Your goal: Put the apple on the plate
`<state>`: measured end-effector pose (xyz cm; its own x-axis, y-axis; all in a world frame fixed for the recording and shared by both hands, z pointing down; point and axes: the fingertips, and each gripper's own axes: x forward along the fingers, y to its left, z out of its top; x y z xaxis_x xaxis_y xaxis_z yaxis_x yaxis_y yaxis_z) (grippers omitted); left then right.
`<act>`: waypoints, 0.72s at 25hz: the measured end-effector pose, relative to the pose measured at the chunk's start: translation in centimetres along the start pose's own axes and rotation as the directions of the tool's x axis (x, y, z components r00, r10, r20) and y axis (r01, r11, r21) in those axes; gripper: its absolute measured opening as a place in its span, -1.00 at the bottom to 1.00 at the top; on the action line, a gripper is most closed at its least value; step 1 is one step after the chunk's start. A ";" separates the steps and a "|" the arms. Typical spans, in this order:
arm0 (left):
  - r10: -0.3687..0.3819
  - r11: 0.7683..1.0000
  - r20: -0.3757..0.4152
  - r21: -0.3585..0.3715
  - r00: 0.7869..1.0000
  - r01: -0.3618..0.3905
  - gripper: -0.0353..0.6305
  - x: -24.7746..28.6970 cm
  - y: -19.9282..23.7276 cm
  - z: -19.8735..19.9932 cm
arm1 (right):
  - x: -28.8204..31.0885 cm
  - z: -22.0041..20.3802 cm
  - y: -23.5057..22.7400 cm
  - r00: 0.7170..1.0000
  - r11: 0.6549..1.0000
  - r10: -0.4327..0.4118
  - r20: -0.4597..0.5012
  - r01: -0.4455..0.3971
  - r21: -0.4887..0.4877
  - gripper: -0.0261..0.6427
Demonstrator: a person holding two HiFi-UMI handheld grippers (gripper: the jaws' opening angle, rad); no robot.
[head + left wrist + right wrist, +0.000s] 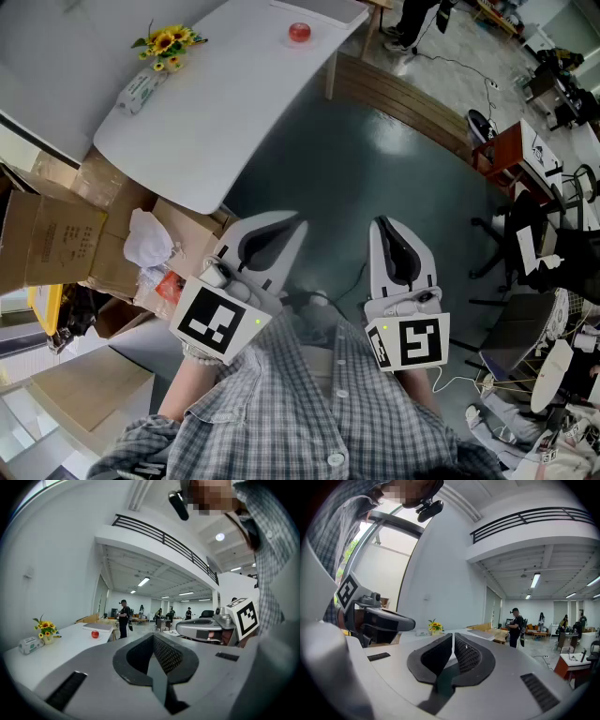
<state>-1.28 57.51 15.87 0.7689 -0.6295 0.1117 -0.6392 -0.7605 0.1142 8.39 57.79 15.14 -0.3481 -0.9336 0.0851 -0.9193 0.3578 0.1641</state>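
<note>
My left gripper (292,230) has its jaws pressed together with nothing between the dark ribbed pads. My right gripper (384,230) is all but shut too, with only a thin slit between its pads, and it is also empty. I hold both low in front of my checked shirt (309,412), side by side and apart, tips pointing away from me.

Under and ahead of them lies the dark green floor (375,159), which separates me from the white table (225,112). The table's rounded near corner sits just beyond my left gripper. Left of that corner is a heap of cardboard boxes (56,239) with a crumpled white bag (148,239) on top. On the table's near end lie a white packet (141,89) and, just past it, a bunch of sunflowers (169,42). To my right stand a reddish cabinet (502,155) and a black office chair (511,234), with cables trailing over the floor. Far down the room a person in black (123,620) stands by the table's far end.

The apple (299,32) sits well away from both grippers, towards the far end of the table and near its right edge. It is small, red and glossy, with a pale highlight on top. I cannot tell whether anything lies under it. A flat grey slab (98,626) rests just beyond it.
</note>
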 end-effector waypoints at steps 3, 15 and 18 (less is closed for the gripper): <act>0.001 1.000 0.004 0.004 1.000 -0.001 -0.87 0.1 0.5 0.0 | 0.4 -0.1 0.0 1.000 1.000 -0.001 0.001 0.001 0.000 -0.83; -0.016 1.000 0.009 0.005 1.000 0.016 -0.87 -0.2 0.5 0.1 | 0.1 0.0 -0.1 0.999 0.999 -0.034 0.004 0.034 0.028 -0.83; -0.019 1.000 0.012 0.011 1.000 0.019 -0.87 -0.6 0.7 0.1 | -0.1 0.0 0.0 0.999 0.998 -0.051 0.012 0.051 0.042 -0.83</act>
<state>-2.19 57.36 15.76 0.7808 -0.6171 0.0978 -0.6247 -0.7738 0.1051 8.43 57.84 15.11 -0.3028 -0.9508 0.0652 -0.9426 0.3088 0.1270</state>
